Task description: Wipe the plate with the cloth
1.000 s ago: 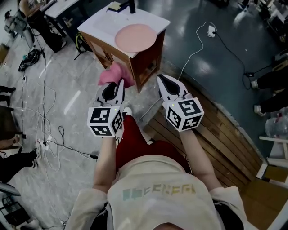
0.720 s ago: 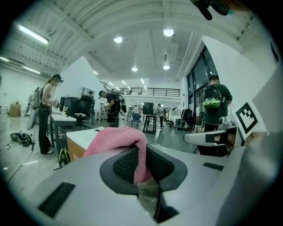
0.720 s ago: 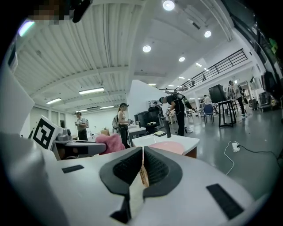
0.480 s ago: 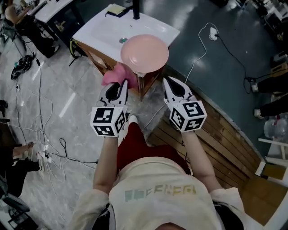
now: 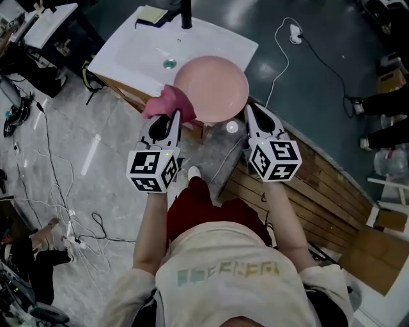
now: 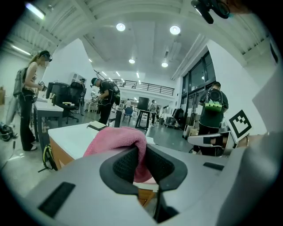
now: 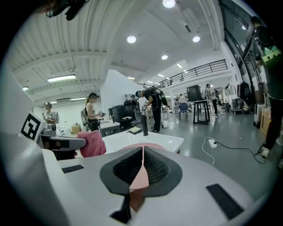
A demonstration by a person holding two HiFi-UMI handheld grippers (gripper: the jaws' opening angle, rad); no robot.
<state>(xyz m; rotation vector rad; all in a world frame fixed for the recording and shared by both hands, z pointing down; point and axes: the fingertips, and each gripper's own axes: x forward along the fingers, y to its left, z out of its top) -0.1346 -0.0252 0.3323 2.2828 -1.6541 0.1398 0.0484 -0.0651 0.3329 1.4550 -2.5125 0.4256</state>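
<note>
A round pink plate [image 5: 211, 88] is held by its near rim in my right gripper [image 5: 250, 108], over the front of a white sink counter [image 5: 134, 48]. In the right gripper view the rim [image 7: 141, 170] stands edge-on between the shut jaws of that gripper [image 7: 142, 167]. My left gripper [image 5: 174, 119] is shut on a pink cloth [image 5: 167, 102] just left of the plate. The cloth [image 6: 121, 141] bulges out of the left gripper [image 6: 140, 161]. From the right gripper view the cloth [image 7: 92, 143] hangs at the left.
The counter has a black faucet [image 5: 186, 14], a drain [image 5: 169, 63] and a yellowish pad [image 5: 150, 15]. Cables [image 5: 48, 159] trail over the grey floor at left. A wooden platform [image 5: 307, 191] lies at right. People stand at desks [image 6: 48, 108] beyond.
Both grippers have moved forward towards the sink counter with plate and cloth. The plate now hangs over the counter's front edge, with the cloth close at its left rim.
</note>
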